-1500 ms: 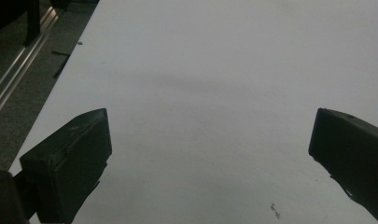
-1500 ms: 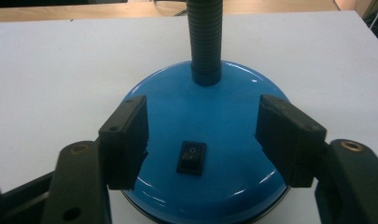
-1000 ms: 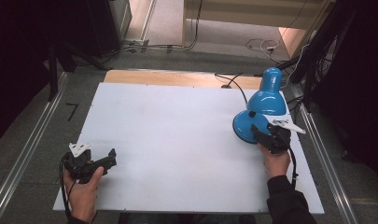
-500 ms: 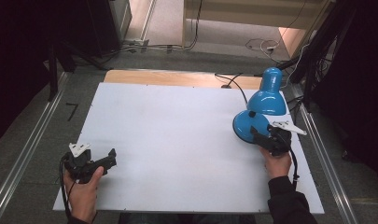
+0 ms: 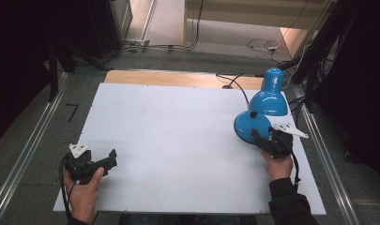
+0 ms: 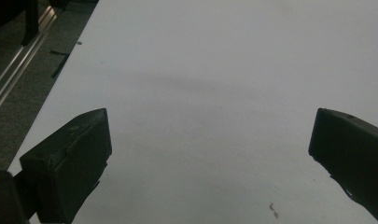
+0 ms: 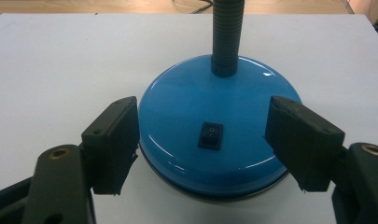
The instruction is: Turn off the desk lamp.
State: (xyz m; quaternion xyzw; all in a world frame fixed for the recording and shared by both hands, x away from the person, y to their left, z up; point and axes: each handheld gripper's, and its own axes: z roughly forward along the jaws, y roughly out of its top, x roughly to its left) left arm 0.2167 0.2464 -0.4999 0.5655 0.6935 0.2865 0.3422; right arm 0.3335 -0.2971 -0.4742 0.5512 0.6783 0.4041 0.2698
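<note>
- Where the white board [image 5: 178, 140] nears its right edge, a blue lamp [image 5: 253, 127]: round base flat on the board, ribbed neck [image 7: 226, 37] rising from the base's far side, shade [image 5: 268, 99] bent over beyond it, towards the far right corner.
- On the base's top, facing the right gripper, a small black switch [image 7: 210, 135].
- Behind the lamp, a black cord [image 5: 234, 84] trailing off the far edge over the bare wooden strip [image 5: 178, 77].
- Right gripper [image 7: 203, 140]: spread wide, one jaw at each side of the base's near half, base between them; left jaw just at the rim, right jaw over the rim's edge; hard to tell whether either pad presses on it.
- In the high view, same gripper [image 5: 265, 140] at the base's near side, held from the near right edge of the board.
- Left gripper [image 6: 210, 144]: spread wide, only bare board between the jaws.
- In the high view, left gripper [image 5: 96, 164] low near the near left corner, well apart from the lamp.
</note>
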